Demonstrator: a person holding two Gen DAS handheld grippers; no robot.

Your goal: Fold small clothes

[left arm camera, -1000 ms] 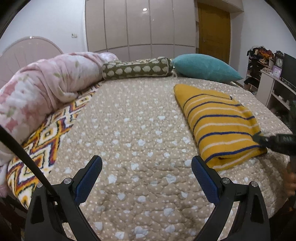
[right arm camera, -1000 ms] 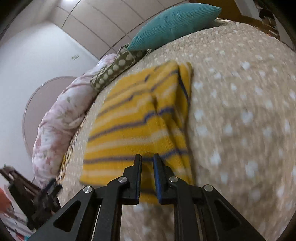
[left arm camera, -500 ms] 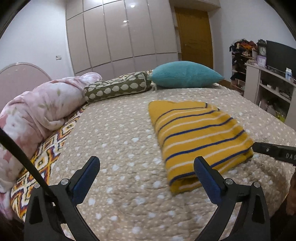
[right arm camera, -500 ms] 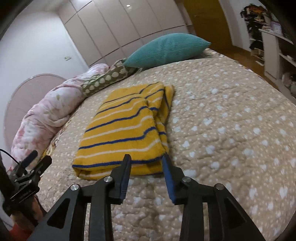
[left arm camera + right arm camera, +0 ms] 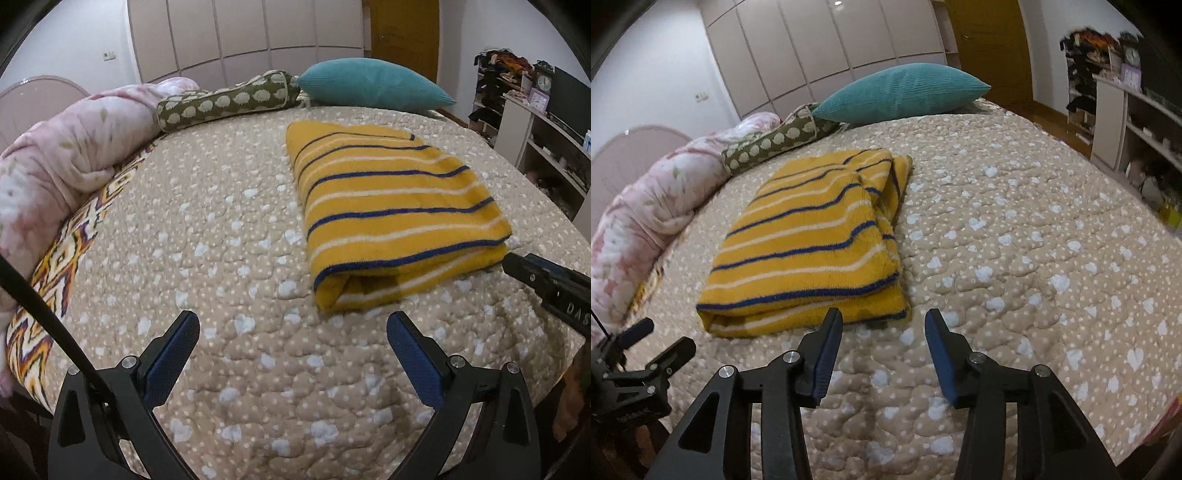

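The folded mustard-yellow knitted garment with blue and white stripes point(image 5: 395, 206) point(image 5: 812, 243) lies flat on the bed's beige quilted cover dotted with pale hearts point(image 5: 229, 258) point(image 5: 1015, 258), a neat rectangle of several layers whose open, layered edge faces the near side of the bed. Nothing holds it.

The right gripper point(image 5: 882, 332), black with blue pads, hangs just in front of the garment's near right corner. Its jaws are opening and nothing is between them; only the quilt shows in the gap, and the left fingertip point(image 5: 831, 328) overlaps the garment's near edge in the right wrist view, though whether it touches cannot be told. In the left wrist view the same gripper point(image 5: 517, 264) comes in from the right edge, its tip close beside the garment's near right corner.

The left gripper point(image 5: 291, 332) is spread wide and empty over bare quilt, the garment lying ahead of it and toward its right finger point(image 5: 410, 343), a little apart. In the right wrist view it point(image 5: 661, 350) sits low at the left, nearer than the garment's left corner.

Beyond the garment, along the far edge of the bed, lie a teal ribbed pillow point(image 5: 373, 88) point(image 5: 901, 92), an olive bolster with pale scalloped shapes point(image 5: 229, 101) point(image 5: 775, 142) and a rolled pink floral blanket point(image 5: 70, 155) point(image 5: 653, 199). A zigzag-patterned sheet in orange, white and purple point(image 5: 55, 280) shows under the blanket at the left. Behind stand pale wardrobe doors point(image 5: 240, 33) and a wooden door point(image 5: 402, 33), with white shelves point(image 5: 546, 147) at the right.
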